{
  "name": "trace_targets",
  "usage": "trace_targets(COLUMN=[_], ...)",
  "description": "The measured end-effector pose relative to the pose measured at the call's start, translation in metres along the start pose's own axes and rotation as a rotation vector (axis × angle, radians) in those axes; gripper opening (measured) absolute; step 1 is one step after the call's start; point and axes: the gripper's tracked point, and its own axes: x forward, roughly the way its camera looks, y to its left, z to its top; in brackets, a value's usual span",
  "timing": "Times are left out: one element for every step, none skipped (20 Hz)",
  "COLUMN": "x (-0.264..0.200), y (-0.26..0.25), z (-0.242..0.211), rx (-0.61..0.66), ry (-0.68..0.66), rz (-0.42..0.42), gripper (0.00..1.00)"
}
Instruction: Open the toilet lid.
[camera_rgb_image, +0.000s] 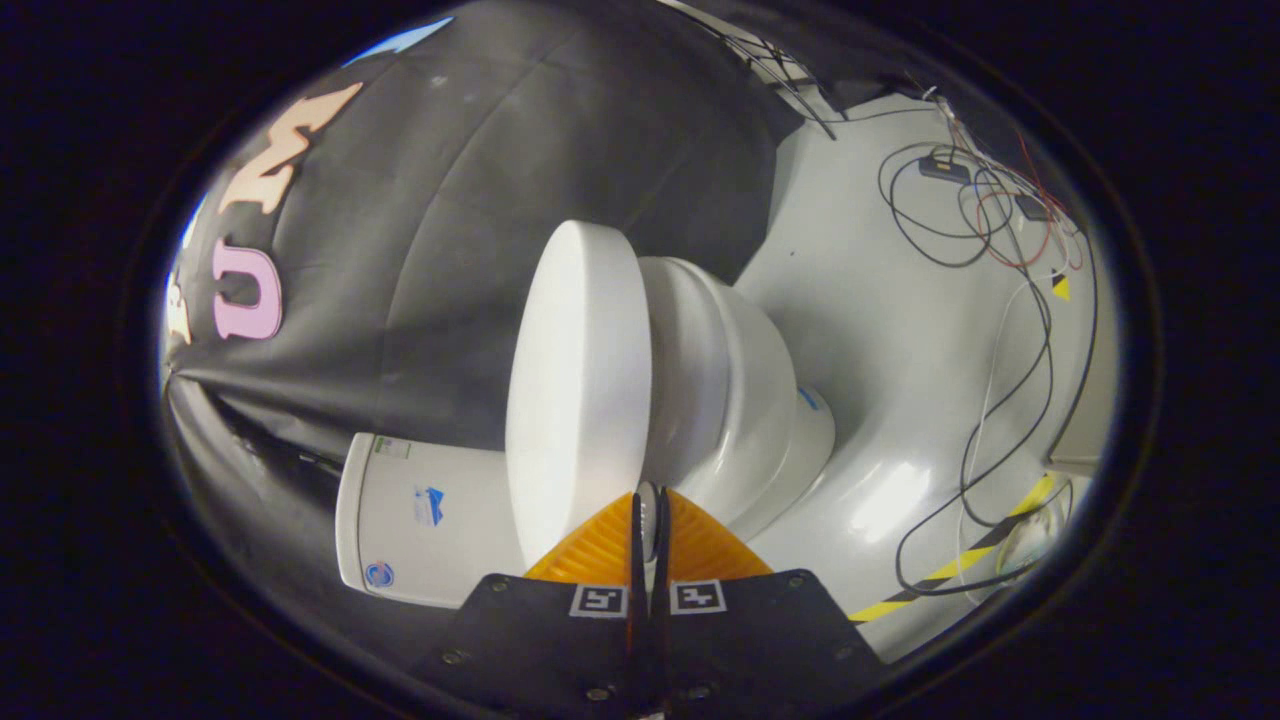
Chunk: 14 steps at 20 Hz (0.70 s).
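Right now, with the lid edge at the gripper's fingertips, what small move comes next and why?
Probably carry the toilet lid a little further toward the tank. The gripper looks nearly shut on the lid's rim, with a sliver of it between the fingers. The lid already stands well clear of the toilet bowl but not against the tank.

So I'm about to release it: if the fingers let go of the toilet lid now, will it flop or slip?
The toilet lid looks rigid and glossy, so probably slippery. It stands partly raised off the toilet bowl, so it could drop. The gripper pinches its edge narrowly.
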Motion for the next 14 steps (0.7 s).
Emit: trace_targets(x=[-0.002, -0.005, -0.007, -0.009, -0.010, -0.011, -0.014, -0.016, -0.017, -0.020, -0.020, -0.022, -0.025, -0.027], y=[0.005, 0.009, 0.013, 0.016, 0.018, 0.020, 0.023, 0.026, 0.029, 0.033, 0.037, 0.042, 0.047, 0.053], z=[0.000, 0.000, -0.001, 0.000, -0.001, -0.001, -0.001, -0.001, -0.001, -0.001, -0.002, -0.002, -0.003, -0.003], rx=[-0.005, -0.008, -0.010, -0.013, -0.017, -0.023, -0.025, -0.028, -0.033, -0.046, -0.060, -0.076, -0.091, -0.102], ry=[-0.002, -0.006, -0.009, -0.011, -0.011, -0.012, -0.014, -0.018, -0.020, -0.024, -0.027, -0.032, -0.037, -0.041], rz=[0.009, 0.017, 0.024, 0.029, 0.034, 0.038, 0.043, 0.048, 0.054, 0.059, 0.062, 0.064, 0.069, 0.077], gripper=[0.01, 0.01, 0.01, 0.01, 0.01, 0.01, 0.01, 0.01, 0.01, 0.01, 0.01, 0.01, 0.01, 0.01])
